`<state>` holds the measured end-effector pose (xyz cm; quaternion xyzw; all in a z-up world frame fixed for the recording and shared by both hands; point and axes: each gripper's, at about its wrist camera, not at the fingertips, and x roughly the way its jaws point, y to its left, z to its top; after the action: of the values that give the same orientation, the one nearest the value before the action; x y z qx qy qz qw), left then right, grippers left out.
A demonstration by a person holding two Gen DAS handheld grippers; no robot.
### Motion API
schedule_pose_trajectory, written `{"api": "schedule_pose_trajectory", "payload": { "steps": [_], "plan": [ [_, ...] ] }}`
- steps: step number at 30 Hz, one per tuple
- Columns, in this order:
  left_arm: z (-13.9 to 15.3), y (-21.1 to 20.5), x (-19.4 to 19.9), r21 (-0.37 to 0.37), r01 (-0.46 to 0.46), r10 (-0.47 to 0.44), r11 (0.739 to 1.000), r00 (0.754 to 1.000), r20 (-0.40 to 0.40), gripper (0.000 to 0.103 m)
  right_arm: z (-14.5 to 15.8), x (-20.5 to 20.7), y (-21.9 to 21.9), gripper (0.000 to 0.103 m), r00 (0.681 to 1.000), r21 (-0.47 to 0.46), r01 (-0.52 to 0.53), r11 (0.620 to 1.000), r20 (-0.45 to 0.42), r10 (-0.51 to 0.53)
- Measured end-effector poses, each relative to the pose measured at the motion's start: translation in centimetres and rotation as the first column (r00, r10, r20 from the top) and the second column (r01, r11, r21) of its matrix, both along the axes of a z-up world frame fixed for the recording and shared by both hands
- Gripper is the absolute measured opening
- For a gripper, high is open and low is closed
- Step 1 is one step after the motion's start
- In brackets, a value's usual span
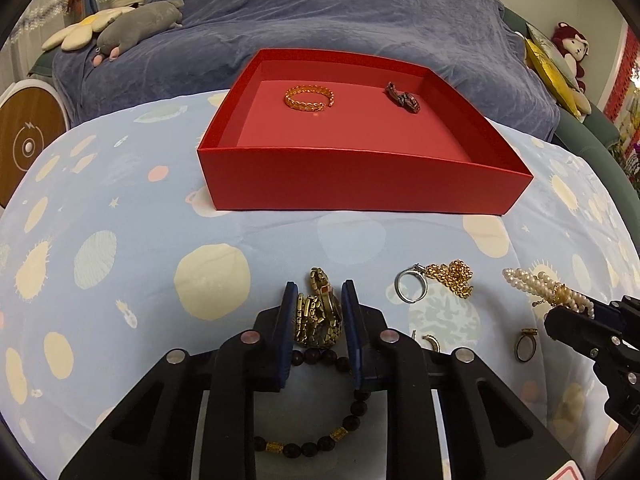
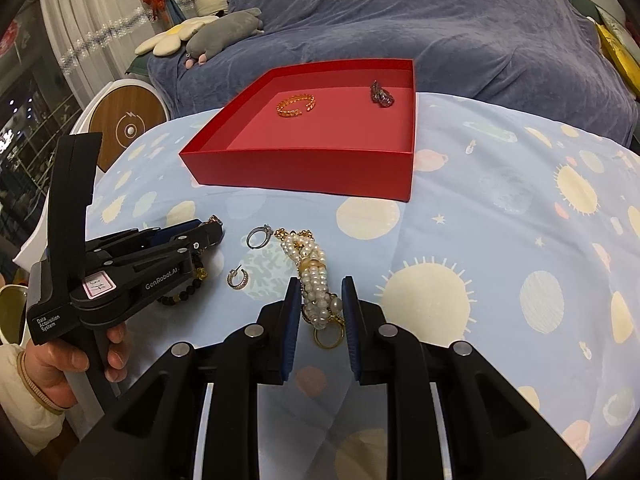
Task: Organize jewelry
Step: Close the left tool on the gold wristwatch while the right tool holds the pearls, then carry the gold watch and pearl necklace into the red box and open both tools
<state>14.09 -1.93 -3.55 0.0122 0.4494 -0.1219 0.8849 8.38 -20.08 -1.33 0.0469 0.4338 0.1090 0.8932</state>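
Both tools clench jewelry; red box (image 1: 360,184) holds gold bangle (image 1: 309,98) and dark bracelet (image 1: 403,98).

It was a home living room: behind the sofa (image 1: 360,20) draped in a blue throw, plush toys (image 1: 136,28) and curtains (image 2: 84,20) showed.

My left gripper (image 1: 319,312) clamps a bronze-coloured metal link watch (image 1: 320,312) lying on the pale blue planet-print cloth (image 1: 120,220). Beyond it, the open red cardboard box (image 1: 360,188) contains a gold chain-link bangle (image 1: 309,98) and a dark reddish-brown bracelet (image 1: 403,98), well apart.
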Motion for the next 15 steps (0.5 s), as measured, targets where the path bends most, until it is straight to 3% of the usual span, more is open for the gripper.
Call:
{"api": "schedule_pose_trajectory", "payload": {
  "steps": [5,15],
  "plan": [
    [0.3,0.3,-0.6,0.012,-0.001,0.001,1.0,1.0,0.009,0.018,0.2,0.0,0.2,0.02,1.0,-0.001,-0.005,1.0,0.004,0.005],
    [3.2,1.5,-2.4,-0.047,0.02,-0.018,0.999,0.999,0.037,0.018,1.2,0.0,1.0,0.02,0.999,0.003,-0.016,1.0,0.033,0.015]
  ]
}}
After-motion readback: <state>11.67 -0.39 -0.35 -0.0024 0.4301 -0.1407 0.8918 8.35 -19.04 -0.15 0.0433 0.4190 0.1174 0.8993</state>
